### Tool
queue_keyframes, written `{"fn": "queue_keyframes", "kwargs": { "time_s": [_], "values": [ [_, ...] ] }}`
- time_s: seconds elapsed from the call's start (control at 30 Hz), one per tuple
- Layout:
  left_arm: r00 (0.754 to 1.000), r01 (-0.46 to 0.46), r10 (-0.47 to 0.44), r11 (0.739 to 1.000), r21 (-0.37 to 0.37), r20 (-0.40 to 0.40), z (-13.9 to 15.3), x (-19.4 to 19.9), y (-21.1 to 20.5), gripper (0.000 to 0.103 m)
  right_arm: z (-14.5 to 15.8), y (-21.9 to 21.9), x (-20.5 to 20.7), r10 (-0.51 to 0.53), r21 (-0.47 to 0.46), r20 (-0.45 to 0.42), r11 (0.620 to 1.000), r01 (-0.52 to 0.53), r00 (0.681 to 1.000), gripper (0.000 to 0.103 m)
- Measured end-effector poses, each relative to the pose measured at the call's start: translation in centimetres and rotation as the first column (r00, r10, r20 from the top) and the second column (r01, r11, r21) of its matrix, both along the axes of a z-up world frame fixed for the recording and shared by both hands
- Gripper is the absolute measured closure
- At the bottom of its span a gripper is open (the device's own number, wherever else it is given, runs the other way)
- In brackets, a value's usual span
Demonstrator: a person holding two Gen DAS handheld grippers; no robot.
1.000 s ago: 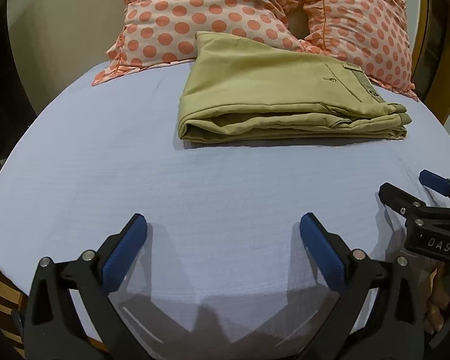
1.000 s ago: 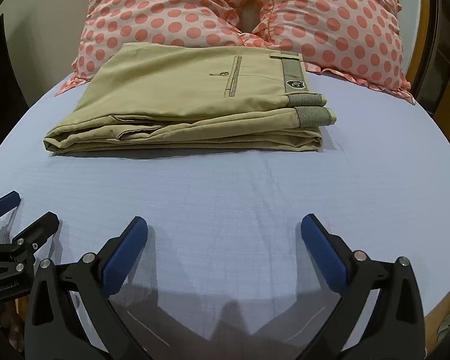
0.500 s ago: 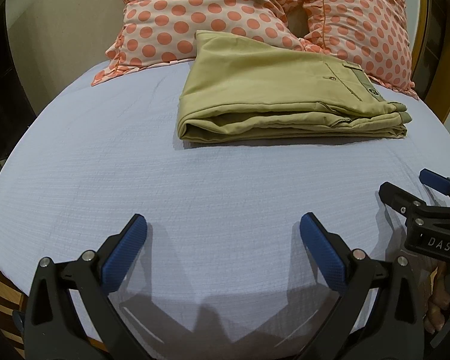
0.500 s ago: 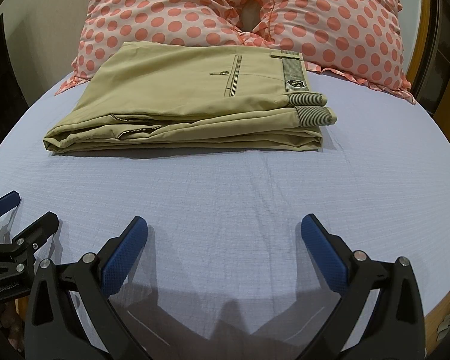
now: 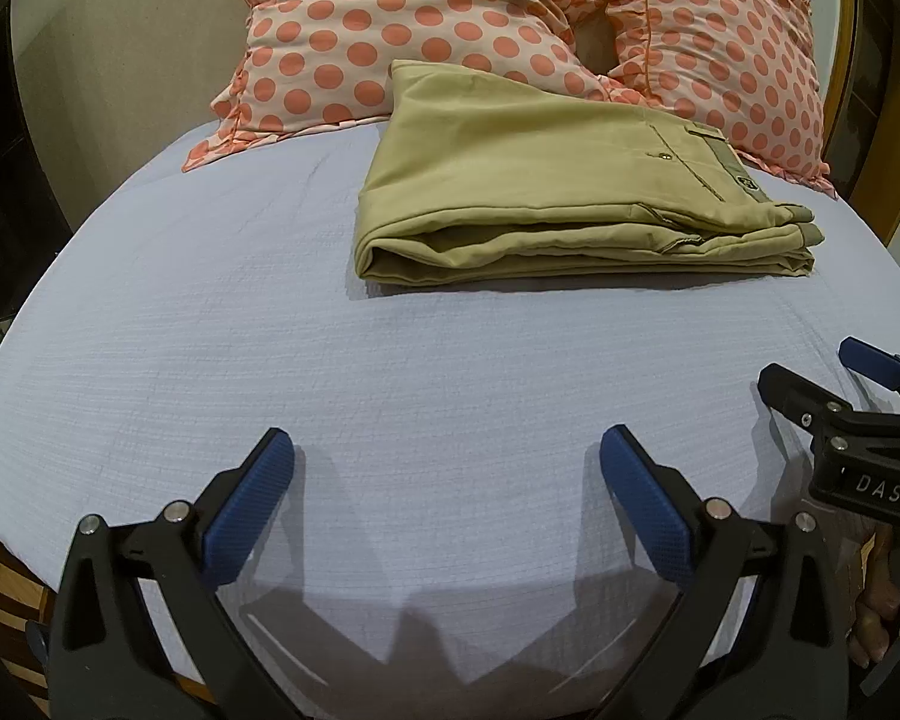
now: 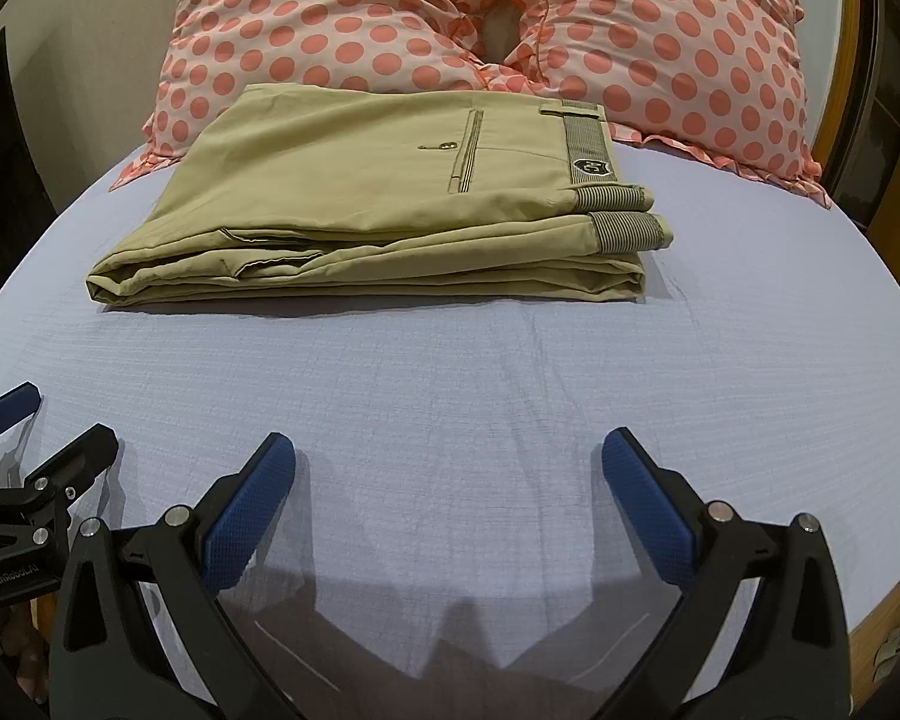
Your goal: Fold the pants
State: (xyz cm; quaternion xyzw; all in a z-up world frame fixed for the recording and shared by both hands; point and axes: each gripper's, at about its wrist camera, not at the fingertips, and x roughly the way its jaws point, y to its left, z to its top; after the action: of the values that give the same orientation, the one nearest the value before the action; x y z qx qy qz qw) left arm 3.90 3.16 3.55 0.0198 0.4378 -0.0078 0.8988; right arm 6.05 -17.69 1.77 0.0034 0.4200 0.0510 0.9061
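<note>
Khaki pants (image 5: 558, 192) lie folded in a flat rectangular stack on the pale blue bedsheet (image 5: 270, 330), in front of the pillows; they also show in the right wrist view (image 6: 384, 210), waistband to the right. My left gripper (image 5: 447, 450) is open and empty, low over the sheet near the bed's front edge, well short of the pants. My right gripper (image 6: 449, 450) is open and empty, likewise short of the pants. Each gripper shows at the edge of the other's view: right gripper (image 5: 822, 378), left gripper (image 6: 42, 420).
Two white pillows with coral dots (image 6: 342, 36) (image 6: 660, 42) lean at the head of the bed, touching the pants' far edge. A wooden bed frame (image 5: 888, 138) rises on the right. A beige wall (image 5: 120, 60) is at the back left.
Nothing has visibly changed apart from a very slight shift of the left wrist view. Both grippers stay open and the pants lie still.
</note>
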Motion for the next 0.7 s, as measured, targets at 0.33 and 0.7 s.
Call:
{"fn": "queue_keyframes", "kwargs": {
  "time_s": [0.33,0.7],
  "values": [
    [1.0,0.001,-0.001,1.0,0.0,0.0,-0.01,0.0,0.01,0.002,0.0,-0.04,-0.01,0.001,0.0,0.0,1.0,-0.001,1.0,0.001],
    [1.0,0.001,-0.001,1.0,0.0,0.0,-0.03,0.01,0.04,0.002,0.0,-0.08,-0.04,0.004,0.0,0.0,1.0,-0.004,1.0,0.001]
  ]
}}
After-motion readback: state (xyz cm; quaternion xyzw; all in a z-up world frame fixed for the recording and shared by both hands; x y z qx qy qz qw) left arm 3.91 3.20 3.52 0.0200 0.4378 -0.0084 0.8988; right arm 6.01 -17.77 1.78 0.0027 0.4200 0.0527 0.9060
